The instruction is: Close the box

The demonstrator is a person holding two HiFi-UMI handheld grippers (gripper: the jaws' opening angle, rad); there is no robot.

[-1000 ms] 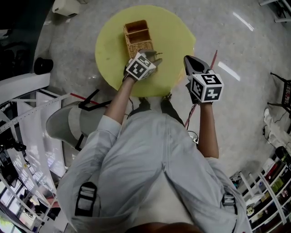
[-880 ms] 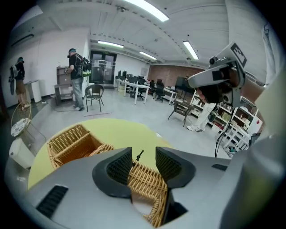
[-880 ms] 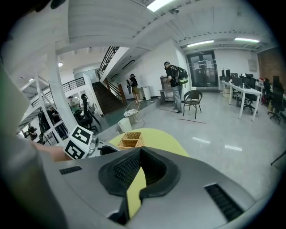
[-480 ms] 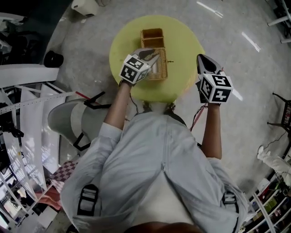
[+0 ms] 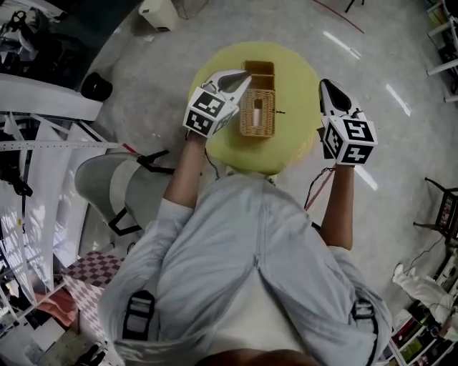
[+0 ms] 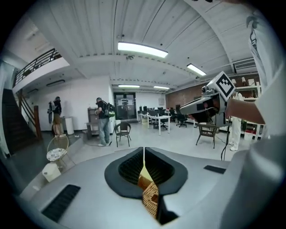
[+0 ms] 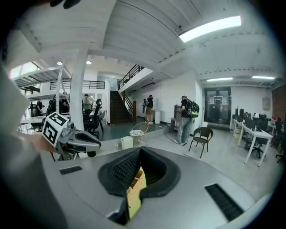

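A wicker box (image 5: 257, 111) stands on the round yellow table (image 5: 297, 100). Its woven lid with a pale slot lies flat over the near part, while the far compartment (image 5: 258, 68) shows open. My left gripper (image 5: 243, 74) hovers at the box's far left corner; its jaws are closing and almost meet, with nothing between them. In the left gripper view (image 6: 143, 150) wicker (image 6: 149, 197) shows below the slit. My right gripper (image 5: 329, 84) is shut and empty above the table's right edge, well clear of the box; its own view (image 7: 140, 150) shows yellow table (image 7: 134, 194) beneath.
A grey chair (image 5: 107, 189) stands at the table's near left. A black round object (image 5: 95, 87) and a white box (image 5: 159, 13) sit on the floor beyond. A red cable (image 5: 320, 187) hangs at the right. People stand far off in the hall (image 6: 103, 120).
The lid has come down flat over the near part of the box. My left gripper has moved off to the box's left and its jaws have gone from wide to nearly together.
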